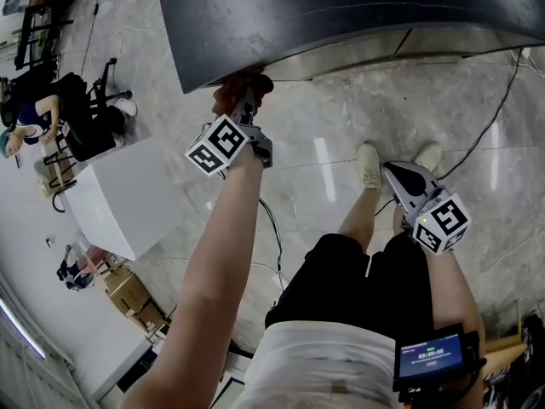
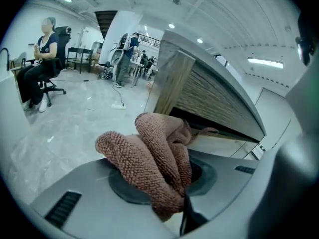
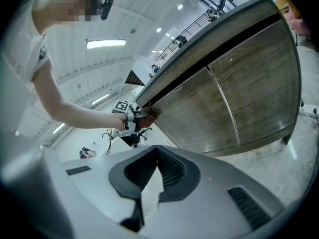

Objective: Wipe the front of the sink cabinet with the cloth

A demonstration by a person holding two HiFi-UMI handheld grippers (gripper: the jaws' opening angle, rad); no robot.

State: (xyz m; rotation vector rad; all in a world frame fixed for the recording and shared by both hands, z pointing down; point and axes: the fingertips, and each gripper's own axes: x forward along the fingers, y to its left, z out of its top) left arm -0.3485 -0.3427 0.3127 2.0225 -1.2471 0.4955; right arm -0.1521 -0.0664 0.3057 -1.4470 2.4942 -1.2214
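Cloth point(image 2: 149, 156): brown, bunched into a wad and clamped in the left gripper point(image 1: 247, 107), whose jaws are closed on its folds.
Where it sits: at the upper left corner of the cabinet front point(image 3: 239, 93), right under the overhang of the dark countertop point(image 1: 341, 24).
Right gripper point(image 3: 157, 156): jaws together with nothing between them, held low over the floor point(image 1: 306, 109), well apart from the cabinet.
Step in hand: by my reading, the start of a wipe along the top edge of the wood.
Doing it well: press the wad flat so that cloth, not jaw tips, meets the panel. Sweep across in overlapping bands, top row first, then lower. Grip tightly enough that the wad cannot slip out.
Hard to tell: whether the cloth actually touches the panel. The left gripper view shows it very near, and in the right gripper view it is too small to judge.
Hidden: from the head view the front lies almost wholly under the overhang. The sink shows only as a pale sliver at that view's top edge.
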